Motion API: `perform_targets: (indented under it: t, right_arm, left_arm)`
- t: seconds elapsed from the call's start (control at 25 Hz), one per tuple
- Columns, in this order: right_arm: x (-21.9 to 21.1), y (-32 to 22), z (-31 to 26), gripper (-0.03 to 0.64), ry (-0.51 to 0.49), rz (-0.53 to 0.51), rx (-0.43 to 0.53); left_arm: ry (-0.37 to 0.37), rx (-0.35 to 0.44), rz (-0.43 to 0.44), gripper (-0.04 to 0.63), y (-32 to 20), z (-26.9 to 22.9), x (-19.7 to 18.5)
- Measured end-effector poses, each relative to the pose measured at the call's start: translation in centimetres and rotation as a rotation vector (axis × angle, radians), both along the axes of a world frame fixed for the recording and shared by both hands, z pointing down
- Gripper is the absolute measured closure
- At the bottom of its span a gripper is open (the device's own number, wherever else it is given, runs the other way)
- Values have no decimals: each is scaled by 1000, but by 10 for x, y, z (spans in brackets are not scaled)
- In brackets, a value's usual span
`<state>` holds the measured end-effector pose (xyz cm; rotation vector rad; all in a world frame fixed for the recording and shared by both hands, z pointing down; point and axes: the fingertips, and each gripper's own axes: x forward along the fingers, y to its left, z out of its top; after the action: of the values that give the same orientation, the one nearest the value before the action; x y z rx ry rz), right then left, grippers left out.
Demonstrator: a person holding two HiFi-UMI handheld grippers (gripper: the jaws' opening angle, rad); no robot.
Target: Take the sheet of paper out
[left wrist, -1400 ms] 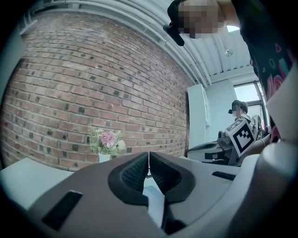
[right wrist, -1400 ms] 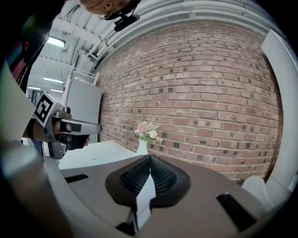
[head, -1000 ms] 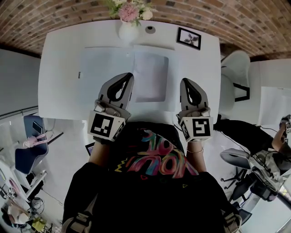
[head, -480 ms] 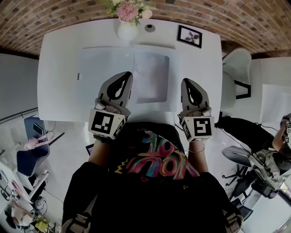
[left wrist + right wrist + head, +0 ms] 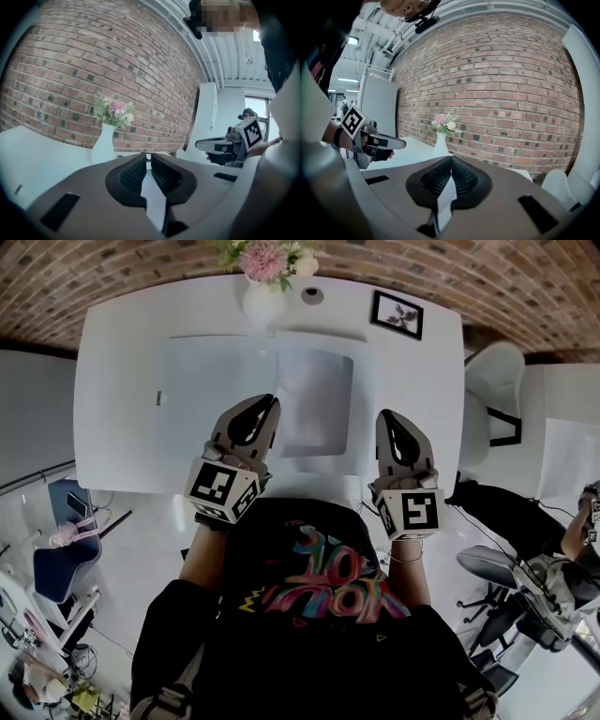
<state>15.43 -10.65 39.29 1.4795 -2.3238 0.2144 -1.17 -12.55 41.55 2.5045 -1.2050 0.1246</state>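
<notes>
The left gripper (image 5: 270,401) has rolled a little since a second ago: its marker cube now sits more askew. The right gripper (image 5: 386,414) looks much as it did. Both sets of fingers are closed with nothing between them. The left pair shows only a thin slit and the right pair meets at the tips.

The sheet of paper (image 5: 314,395) lies flat in the middle of the table (image 5: 122,427), unmoved. It rests on the right part of a larger pale folder (image 5: 216,390); whether it is tucked under a cover I cannot tell. As no finger touches it, the task seems to be at the approach and the fingers would have to open first.

The left gripper hangs just beside the sheet's left edge and the right gripper stands off past its right edge. The near and side parts of the table are bare. At the far edge stand a vase (image 5: 264,301) and a picture frame (image 5: 397,315), well apart from the sheet, so drawing it toward the near side looks unobstructed.
</notes>
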Motion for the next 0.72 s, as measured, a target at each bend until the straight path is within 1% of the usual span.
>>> perform_targets:
  t: [0.08,0.2,0.36,0.56,0.68,0.72]
  right_arm:
    - [1,1,3,595,-2,2,-6]
    - [3,5,11,595,-6,5,-25]
    - [6,6,21,595,-4,11,-45]
    - [8,5,28,595,-20,18,-40]
    - [6,7,33,595,-8,8,-68]
    - [5,6,33,595,-16,9,-64]
  left_arm:
    - [18,-33,-3,565,-2,10,0]
    - [30,-60,-9,563,-5,24,-1]
    - [46,-99,3,511,-10,40,2]
    - [77,-142,14,485,-15,54,4]
    - [104,-173,33,474,-16,64,8]
    - [112,-190,40,460,-17,69,10]
